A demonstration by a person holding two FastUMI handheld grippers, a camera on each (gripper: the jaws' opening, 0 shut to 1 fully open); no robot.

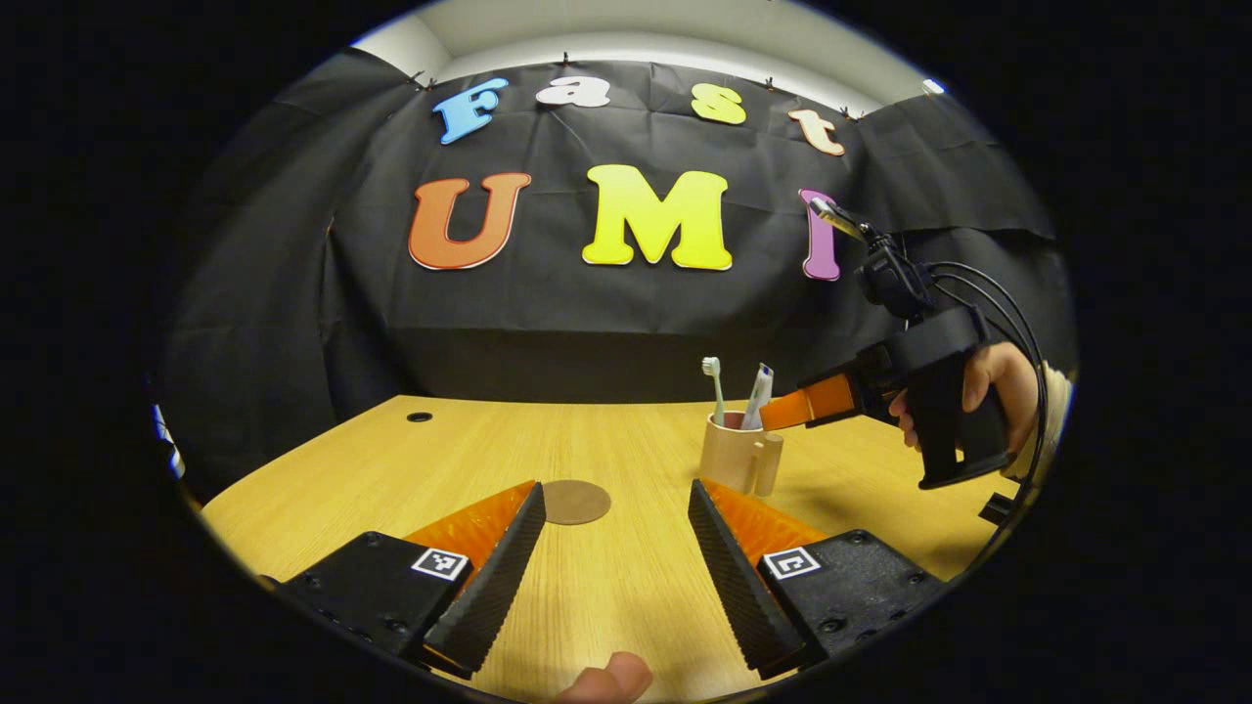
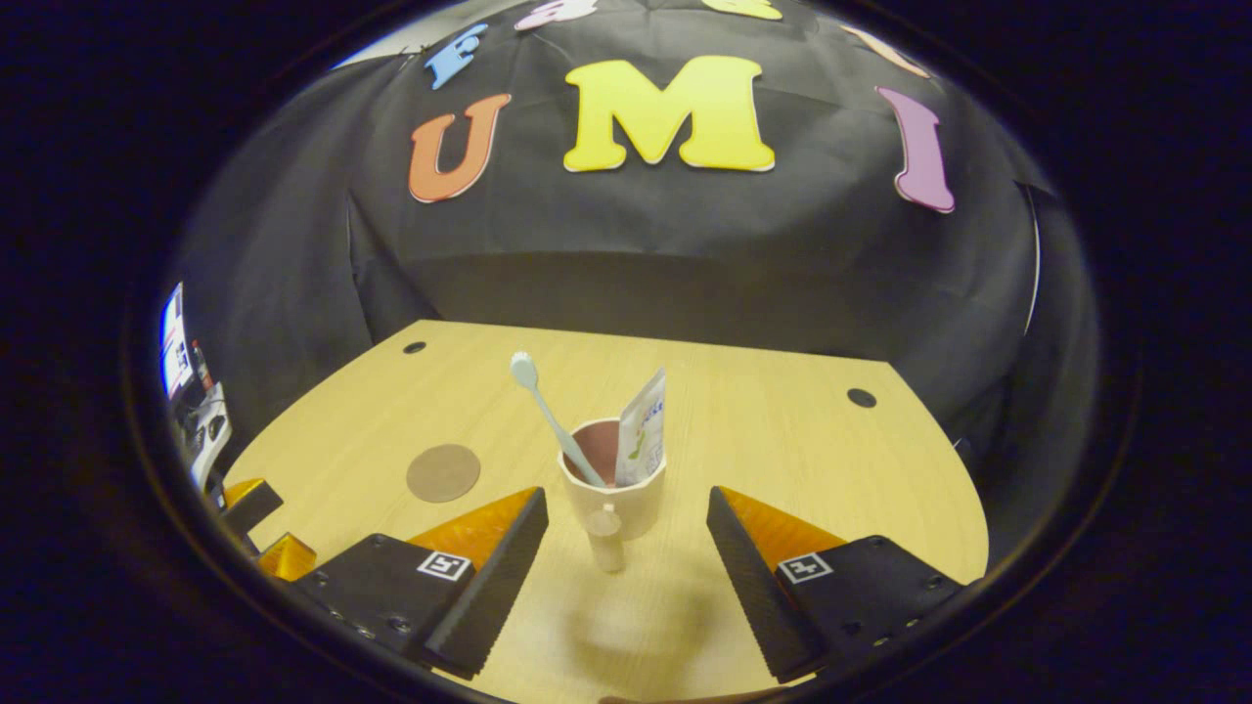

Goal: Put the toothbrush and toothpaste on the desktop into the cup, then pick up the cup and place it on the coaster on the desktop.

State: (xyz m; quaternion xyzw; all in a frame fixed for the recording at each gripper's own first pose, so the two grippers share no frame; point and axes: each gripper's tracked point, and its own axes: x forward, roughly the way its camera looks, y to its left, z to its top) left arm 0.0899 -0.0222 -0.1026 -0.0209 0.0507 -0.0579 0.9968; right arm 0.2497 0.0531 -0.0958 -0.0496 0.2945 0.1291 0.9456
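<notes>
While the cup [image 2: 613, 494] stands upright on the wooden desktop [image 2: 782, 440], the toothbrush [image 2: 550, 416] and the toothpaste [image 2: 643, 430] both stick out of its mouth, the brush leaning left with its head up and the tube standing at the right side. In the right gripper view the right gripper [image 2: 626, 567] is spread wide, its two dark ribbed fingers [image 2: 494, 577] on either side of the cup's handle and not touching it; the cup sits just beyond the fingertips, its handle turned toward the camera. The round brown coaster [image 2: 443, 472] lies flat on the desktop to the left of the cup, apart from it.

In the left gripper view the left gripper [image 1: 611, 557] is also spread open over bare wood, pinching nothing. The coaster [image 1: 575, 502] lies just past its left fingertip, and the cup [image 1: 738, 453] stands farther off to the right. The right gripper [image 1: 782, 411] reaches in from the right at the cup's rim, held by a hand [image 1: 988, 386].
</notes>
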